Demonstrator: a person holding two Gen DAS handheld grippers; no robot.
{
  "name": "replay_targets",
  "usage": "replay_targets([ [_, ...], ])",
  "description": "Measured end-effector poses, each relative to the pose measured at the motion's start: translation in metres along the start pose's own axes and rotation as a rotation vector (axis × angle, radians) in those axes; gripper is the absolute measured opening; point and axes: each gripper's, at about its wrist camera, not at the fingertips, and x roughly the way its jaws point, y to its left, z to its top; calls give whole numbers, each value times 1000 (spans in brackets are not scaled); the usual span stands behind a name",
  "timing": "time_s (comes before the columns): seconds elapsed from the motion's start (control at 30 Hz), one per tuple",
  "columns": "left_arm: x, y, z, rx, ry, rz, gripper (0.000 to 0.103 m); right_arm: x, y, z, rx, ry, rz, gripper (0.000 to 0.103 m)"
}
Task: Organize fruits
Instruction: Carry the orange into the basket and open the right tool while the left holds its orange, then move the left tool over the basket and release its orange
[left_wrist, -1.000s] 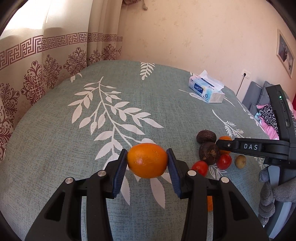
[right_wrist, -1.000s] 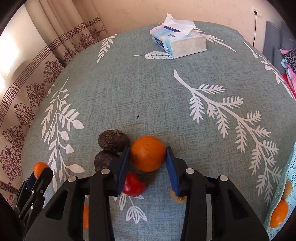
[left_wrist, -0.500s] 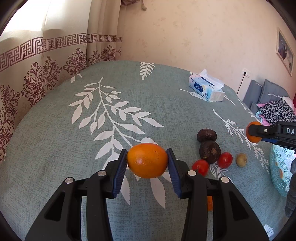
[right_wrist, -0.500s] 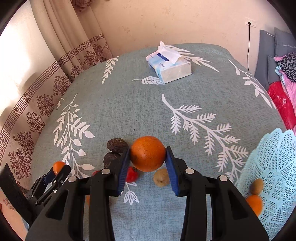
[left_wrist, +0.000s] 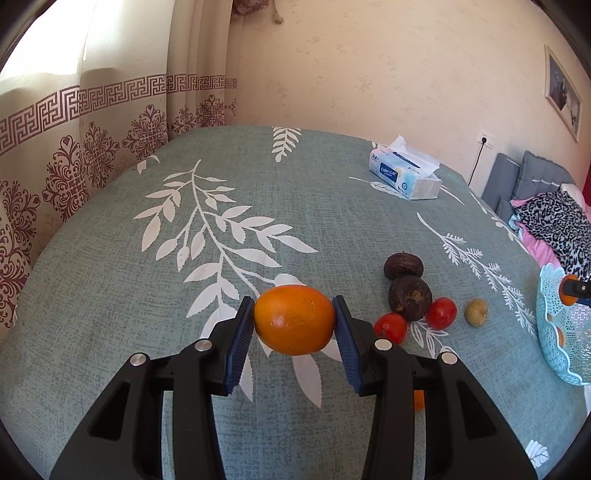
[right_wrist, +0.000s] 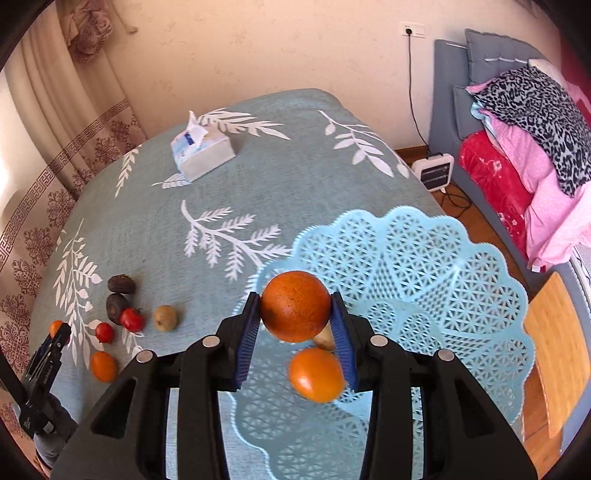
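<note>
The basket (right_wrist: 461, 280) sits at the bed's (right_wrist: 258, 177) right edge with two fruits inside; loose fruits (right_wrist: 125, 314) lie left of it, the tissue box (right_wrist: 203, 155) behind.

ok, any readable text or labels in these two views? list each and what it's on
"Color&Life": blue front panel of the tissue box, left wrist view.
Smaller print and the logo on that panel: too small to read.
Tissue box in the right wrist view: blue print blurred, unreadable.
Left gripper body, seen in the right wrist view: small white lettering, too small to read.
Framed picture on the wall: no legible text.
</note>
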Motion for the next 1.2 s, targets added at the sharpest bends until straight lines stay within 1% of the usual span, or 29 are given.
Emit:
replay_targets([
  [0.2, -6, -5, 0, 18, -3, 1, 43, -4, -40, -12, 86, 0, -14, 39],
  [0.3, -8, -8, -1, 24, 0, 0, 43, -5, -52, -20, 111, 5, -11, 39],
  [0.53, -16, -19, -1, 39, 7, -22, 43, -11, -69, -36, 177, 5, 34, 41],
  [0.7, -27, -36, 3, 62, 5, -62, 43, -36, -77, -39, 213, -73, 63, 42],
  [0.73, -29, -41, 4, 72, 2, -69, 43, -42, -77, -39, 216, -94, 62, 47],
  [0.8, -37, -52, 5, 96, -9, -83, 43, -54, -78, -41, 220, -140, 50, 52],
  [0.93, -49, -77, 7, 139, -24, -120, 43, -69, -78, -45, 197, -203, 7, 52],
  [1.0, -53, -89, 8, 156, -24, -145, 43, -73, -80, -47, 190, -221, -9, 52],
  [1.2, -60, -132, 4, 226, -11, -223, 43, -78, -95, -52, 225, -232, -5, 52],
])
